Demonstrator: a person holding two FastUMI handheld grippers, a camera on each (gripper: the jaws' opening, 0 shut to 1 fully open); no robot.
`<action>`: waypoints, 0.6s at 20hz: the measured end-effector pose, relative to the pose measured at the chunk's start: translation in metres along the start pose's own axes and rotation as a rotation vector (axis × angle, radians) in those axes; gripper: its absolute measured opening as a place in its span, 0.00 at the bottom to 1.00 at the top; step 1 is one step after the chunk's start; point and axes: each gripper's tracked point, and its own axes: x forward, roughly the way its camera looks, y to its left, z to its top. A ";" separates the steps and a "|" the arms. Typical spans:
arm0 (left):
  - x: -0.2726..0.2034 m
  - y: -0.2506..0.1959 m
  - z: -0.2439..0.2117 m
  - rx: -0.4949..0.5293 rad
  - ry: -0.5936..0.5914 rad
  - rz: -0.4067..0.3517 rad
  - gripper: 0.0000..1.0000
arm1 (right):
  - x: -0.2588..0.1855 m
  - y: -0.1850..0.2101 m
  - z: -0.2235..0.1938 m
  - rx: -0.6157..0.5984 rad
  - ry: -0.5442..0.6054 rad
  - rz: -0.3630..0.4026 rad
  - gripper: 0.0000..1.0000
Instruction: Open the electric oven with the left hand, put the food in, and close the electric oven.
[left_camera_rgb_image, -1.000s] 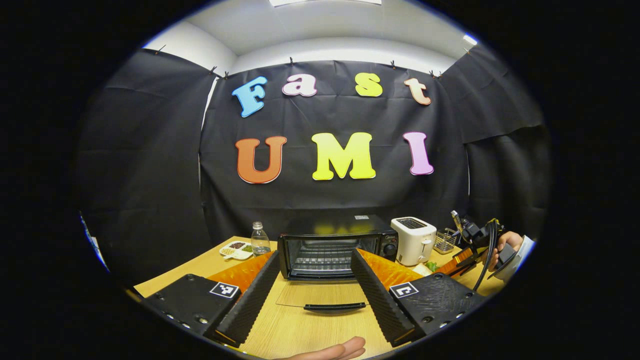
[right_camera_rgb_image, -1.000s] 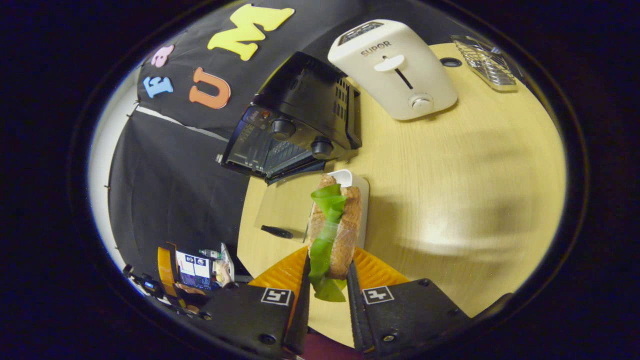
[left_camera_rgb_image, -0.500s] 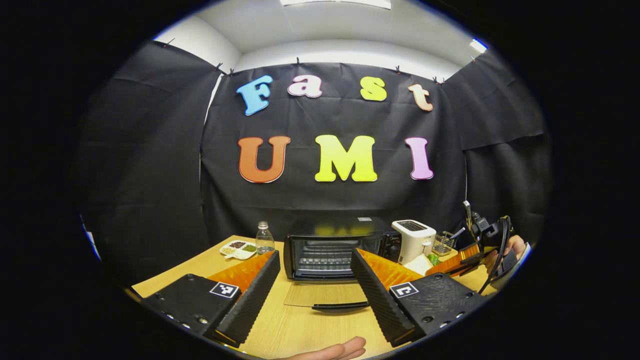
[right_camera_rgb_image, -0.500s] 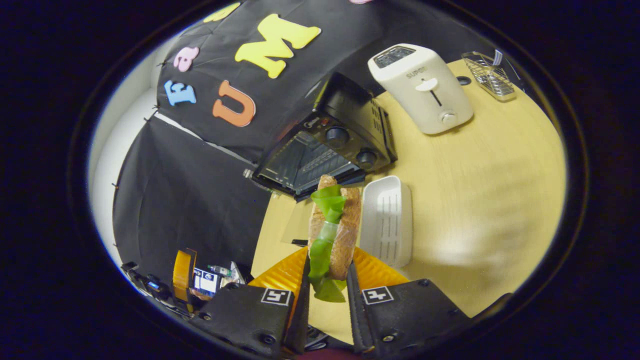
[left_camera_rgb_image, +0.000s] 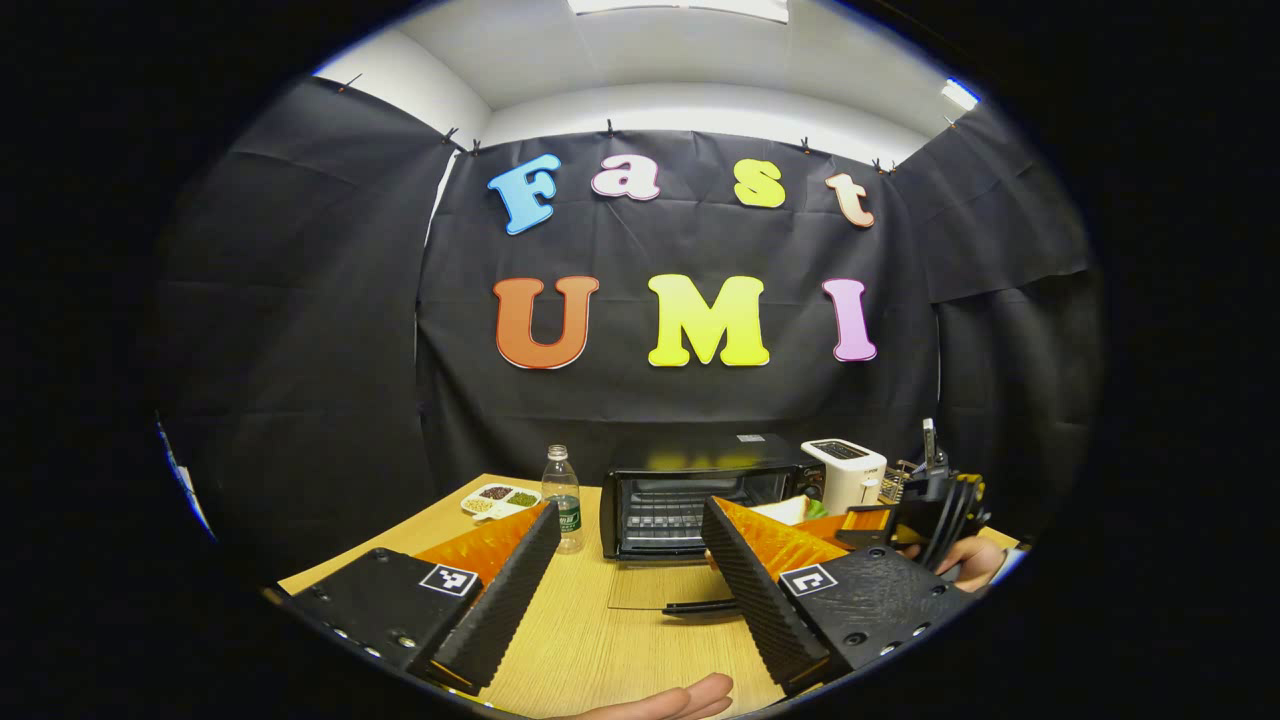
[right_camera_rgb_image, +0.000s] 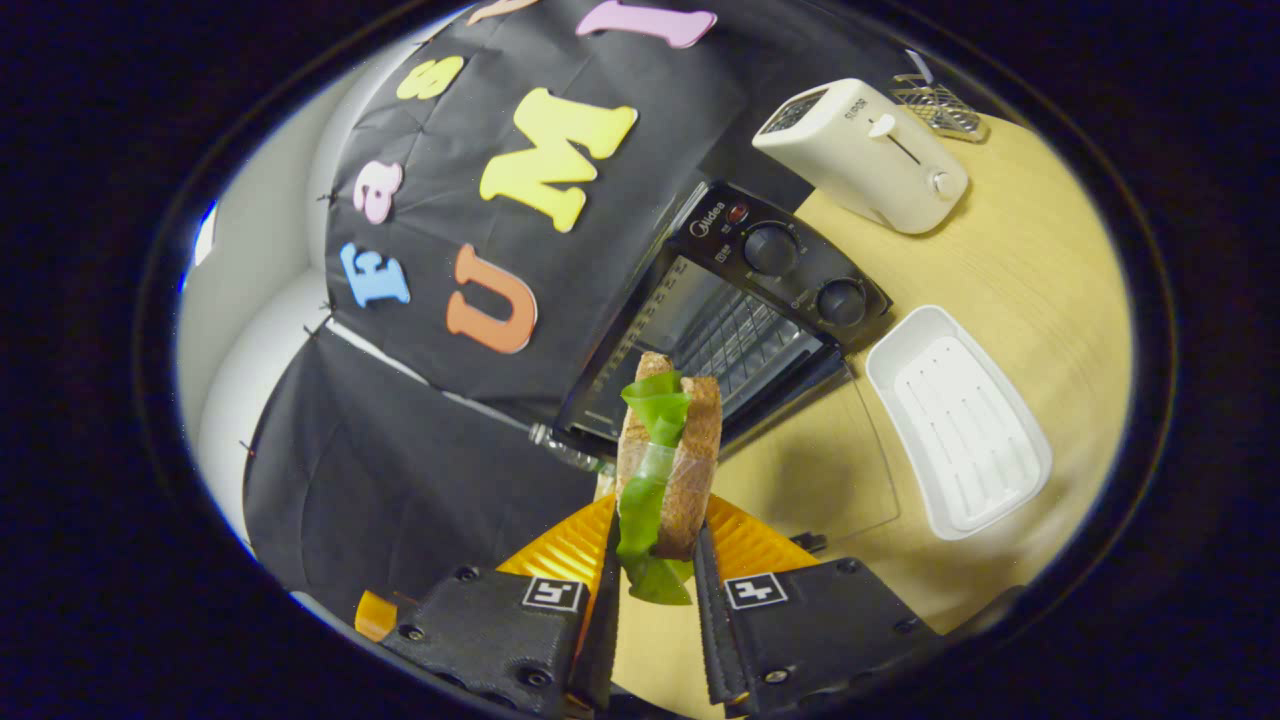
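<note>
The black electric oven stands at the back of the wooden table, its glass door folded down flat. My left gripper is open and holds nothing, hanging well back from the door. My right gripper is shut on a brown-bread sandwich with green lettuce, held on edge. The sandwich hangs in front of the oven's open mouth, above the lowered door. In the left gripper view the right gripper and its hand sit right of the oven.
An empty white tray lies right of the oven door. A white toaster and a wire rack stand farther right. A water bottle and a divided snack dish sit left of the oven.
The right gripper has carried the sandwich from over the white tray across to the front of the open oven. The left gripper has drawn back from the oven, still open.
</note>
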 end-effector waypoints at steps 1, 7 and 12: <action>0.000 0.004 -0.001 -0.013 0.004 0.001 0.94 | 0.015 0.003 0.004 0.018 -0.072 -0.005 0.37; -0.006 0.016 0.001 -0.015 0.006 0.007 0.93 | 0.102 0.013 0.005 0.140 -0.219 -0.003 0.39; -0.003 0.017 -0.004 0.008 0.016 -0.008 0.93 | 0.153 0.002 0.034 0.109 -0.376 -0.073 0.39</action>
